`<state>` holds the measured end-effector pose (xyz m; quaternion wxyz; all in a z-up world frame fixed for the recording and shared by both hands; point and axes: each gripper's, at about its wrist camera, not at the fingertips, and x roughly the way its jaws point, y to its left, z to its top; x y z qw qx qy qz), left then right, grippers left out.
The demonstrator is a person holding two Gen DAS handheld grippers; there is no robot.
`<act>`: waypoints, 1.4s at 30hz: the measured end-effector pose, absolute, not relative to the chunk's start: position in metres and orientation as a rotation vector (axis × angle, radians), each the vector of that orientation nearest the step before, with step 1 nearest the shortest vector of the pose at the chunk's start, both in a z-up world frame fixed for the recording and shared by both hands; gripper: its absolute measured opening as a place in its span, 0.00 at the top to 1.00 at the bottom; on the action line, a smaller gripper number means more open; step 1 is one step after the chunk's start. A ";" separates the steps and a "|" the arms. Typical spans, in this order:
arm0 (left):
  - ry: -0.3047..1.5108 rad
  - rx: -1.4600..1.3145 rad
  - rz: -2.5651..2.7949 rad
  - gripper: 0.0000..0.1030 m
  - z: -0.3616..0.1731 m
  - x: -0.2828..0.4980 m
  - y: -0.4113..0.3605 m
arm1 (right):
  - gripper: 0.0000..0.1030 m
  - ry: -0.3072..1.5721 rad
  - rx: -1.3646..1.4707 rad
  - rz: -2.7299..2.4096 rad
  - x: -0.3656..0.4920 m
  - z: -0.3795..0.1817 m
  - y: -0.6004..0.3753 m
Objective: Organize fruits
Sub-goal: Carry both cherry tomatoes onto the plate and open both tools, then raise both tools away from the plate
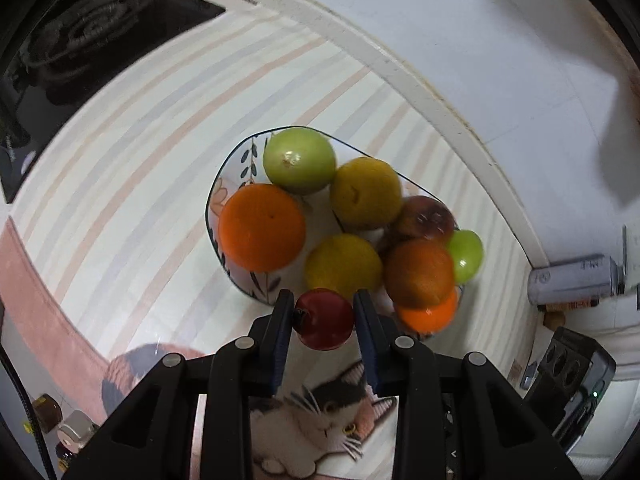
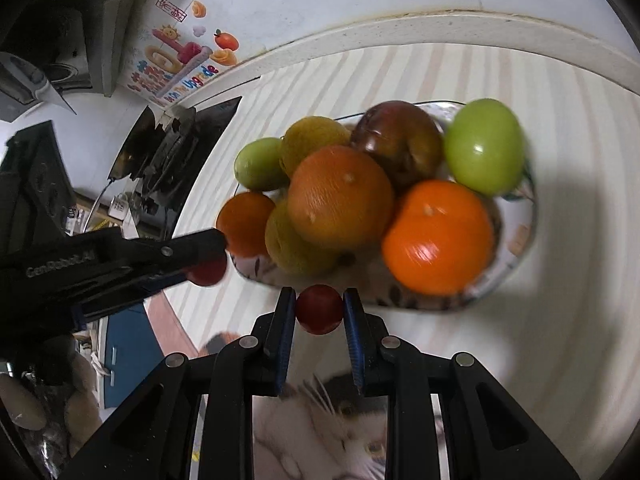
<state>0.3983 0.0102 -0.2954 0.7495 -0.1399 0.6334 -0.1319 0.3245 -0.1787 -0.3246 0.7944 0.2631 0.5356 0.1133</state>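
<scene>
From your left wrist view, your left claw (image 1: 324, 316) points steeply down, its jaws clamped on a small red fruit (image 1: 324, 319) held just in front of the near rim of the patterned plate (image 1: 224, 188). The plate sits on the striped cloth (image 1: 132, 184) covering the counter, piled with oranges, yellow fruits, green ones and a dark red one.

From your right wrist view, your right claw (image 2: 319, 309) also tilts downward, jaws gripping a second small red fruit (image 2: 319, 309) just short of the plate's (image 2: 520, 236) near edge. Your left claw (image 2: 208, 258) reaches in from the left, level with the plate's left end, its red fruit (image 2: 209, 271) pinched at the tips.
</scene>
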 end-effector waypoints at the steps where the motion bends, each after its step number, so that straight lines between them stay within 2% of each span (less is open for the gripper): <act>1: 1.395 -0.306 -0.285 0.73 -0.301 0.403 0.011 | 0.74 1.148 0.564 0.246 0.328 -0.328 -0.175; 16: 1.454 -0.357 -0.276 0.72 -0.331 0.410 0.016 | 0.74 1.127 0.383 0.305 0.344 -0.342 -0.139; 18: 1.469 -0.372 -0.270 0.69 -0.332 0.411 0.017 | 0.73 1.137 0.388 0.318 0.346 -0.344 -0.138; 21: 1.486 -0.406 -0.250 0.68 -0.334 0.411 0.020 | 0.64 1.144 0.397 0.314 0.345 -0.345 -0.141; 24: 1.487 -0.398 -0.236 0.67 -0.332 0.410 0.021 | 0.39 1.141 0.409 0.300 0.342 -0.344 -0.147; 26: 1.481 -0.389 -0.232 0.66 -0.330 0.408 0.021 | 0.37 1.143 0.419 0.297 0.339 -0.342 -0.150; 27: 1.480 -0.383 -0.232 0.65 -0.328 0.407 0.021 | 0.36 1.146 0.417 0.294 0.338 -0.340 -0.151; 29: 1.471 -0.361 -0.226 0.58 -0.324 0.403 0.021 | 0.28 1.154 0.401 0.275 0.333 -0.334 -0.154; 31: 1.442 -0.307 -0.198 0.55 -0.313 0.396 0.023 | 0.15 1.153 0.396 0.247 0.325 -0.323 -0.159; 32: 1.428 -0.266 -0.173 0.48 -0.308 0.392 0.024 | 0.14 1.152 0.386 0.220 0.321 -0.315 -0.164; 33: 1.415 -0.235 -0.158 0.36 -0.303 0.388 0.024 | 0.13 1.156 0.370 0.192 0.316 -0.308 -0.167; 35: 1.370 -0.150 -0.116 0.24 -0.290 0.375 0.025 | 0.09 1.177 0.311 0.122 0.307 -0.297 -0.174; 38: 1.333 -0.059 -0.091 0.17 -0.278 0.358 0.024 | 0.09 1.184 0.261 0.066 0.295 -0.282 -0.182; 42: 1.291 -0.008 -0.077 0.16 -0.260 0.334 0.023 | 0.07 1.168 0.221 0.017 0.280 -0.259 -0.193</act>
